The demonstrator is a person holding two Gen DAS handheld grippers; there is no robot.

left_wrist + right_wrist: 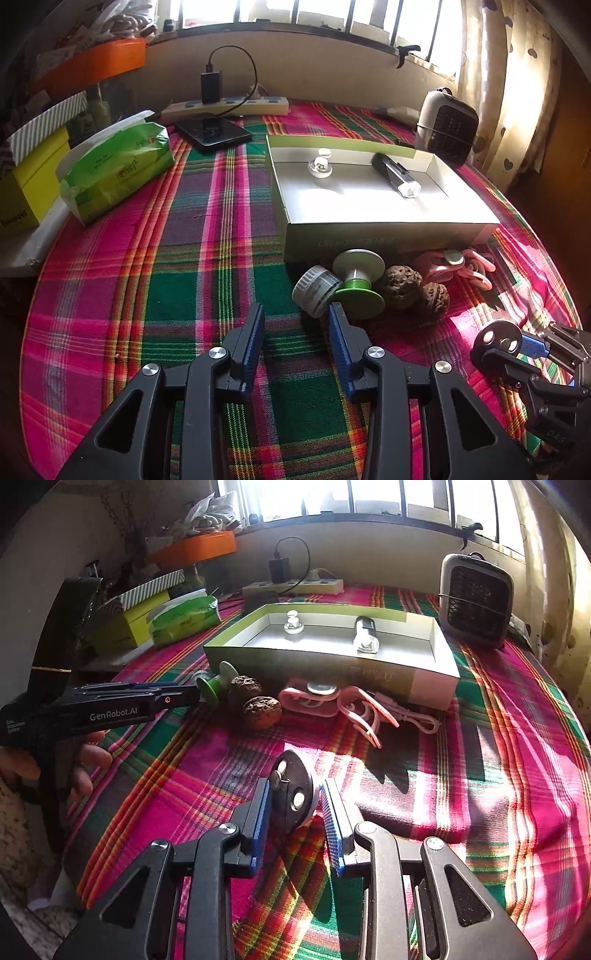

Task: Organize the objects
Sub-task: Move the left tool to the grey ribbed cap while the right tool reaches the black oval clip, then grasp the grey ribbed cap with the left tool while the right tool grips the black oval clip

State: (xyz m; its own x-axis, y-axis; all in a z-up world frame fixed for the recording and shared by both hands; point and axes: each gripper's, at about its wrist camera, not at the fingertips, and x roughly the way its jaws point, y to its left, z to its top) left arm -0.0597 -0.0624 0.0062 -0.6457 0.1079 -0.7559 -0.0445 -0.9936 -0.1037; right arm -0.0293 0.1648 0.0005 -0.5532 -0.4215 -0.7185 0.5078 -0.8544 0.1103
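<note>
Left wrist: left gripper [296, 314] spread wide, empty, grey cap [317, 289] and green-based knob [357, 284] just beyond its right fingertip; right wrist: right gripper [295, 788] narrowed around black disc [293, 797] standing between its pads.

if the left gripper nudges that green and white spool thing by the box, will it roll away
Likely yes. The green and white spool lies tilted on round flanges, so a push may swing it in an arc. The walnuts touching it would probably stop it. It looks like light plastic.
</note>
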